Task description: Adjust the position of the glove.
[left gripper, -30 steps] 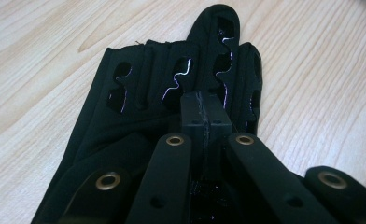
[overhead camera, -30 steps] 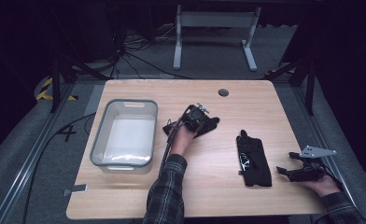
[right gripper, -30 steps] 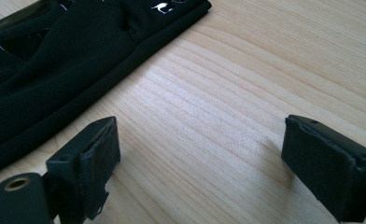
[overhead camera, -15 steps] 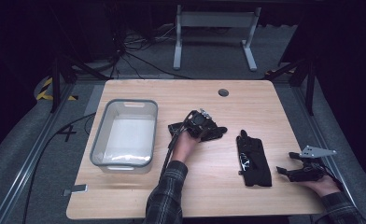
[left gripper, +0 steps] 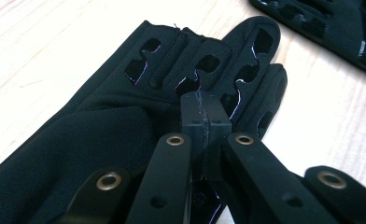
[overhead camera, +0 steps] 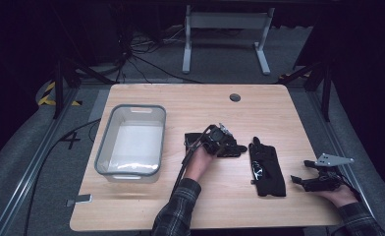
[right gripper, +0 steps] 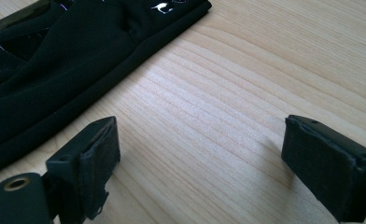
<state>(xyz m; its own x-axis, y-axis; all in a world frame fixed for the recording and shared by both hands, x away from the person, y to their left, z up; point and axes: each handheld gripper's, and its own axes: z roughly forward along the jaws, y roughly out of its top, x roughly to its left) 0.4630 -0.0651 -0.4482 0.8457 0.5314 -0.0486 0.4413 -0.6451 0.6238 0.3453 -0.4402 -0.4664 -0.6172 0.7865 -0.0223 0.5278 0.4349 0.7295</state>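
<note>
The left claw (left gripper: 203,122) is pinched together on a black glove (overhead camera: 230,147) at tabletop (overhead camera: 190,98) centre; the second glove (overhead camera: 266,169) lies at its three o'clock. Soft, limp, light fabric; gripping the cuff looks best. The right claw (right gripper: 200,163) rests apart, holding nothing.

From my station the table (overhead camera: 146,211) reads as pale wood with a fine grain and a matt, smooth finish. The glove (left gripper: 78,121) under my left gripper (left gripper: 203,116) is matt black cloth with glossy cut-out patches on the fingers. The second glove (overhead camera: 266,169) looks the same cloth, with a small shiny print. The bin (overhead camera: 104,147) is translucent, smooth plastic. My right gripper (right gripper: 200,154) pads look rough and matt.
</note>
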